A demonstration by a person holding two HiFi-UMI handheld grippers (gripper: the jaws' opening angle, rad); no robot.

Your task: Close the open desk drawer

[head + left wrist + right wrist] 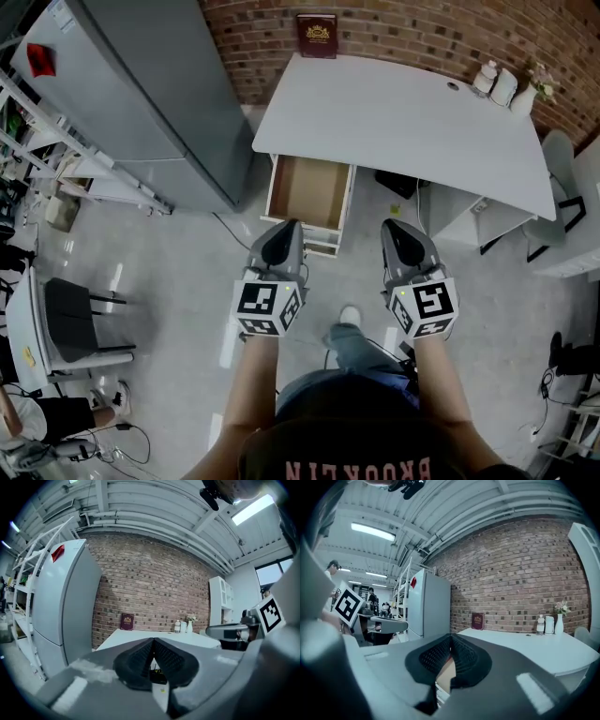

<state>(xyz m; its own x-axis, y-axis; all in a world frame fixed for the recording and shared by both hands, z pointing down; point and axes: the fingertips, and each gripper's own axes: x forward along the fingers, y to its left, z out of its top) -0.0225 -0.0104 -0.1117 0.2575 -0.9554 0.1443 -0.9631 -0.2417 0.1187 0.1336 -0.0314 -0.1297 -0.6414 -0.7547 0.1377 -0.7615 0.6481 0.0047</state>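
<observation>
- Drawer (307, 192), in the head view, stands pulled out under the left end of the white table (403, 122), with its brown inside showing. The left claw (281, 226) and right claw (395, 228) point toward it from the near side, the left one nearest its front.
- Left gripper view: the left claw (153, 641) has its pads pressed together with nothing between them. Beyond are the table (126, 636), a book (127, 621) against the brick wall (154, 583), and a fridge (61, 606) at left.
- Right gripper view: the right claw (451, 637) is likewise pressed together. The drawer (444, 671) shows brown below its tips.
</observation>
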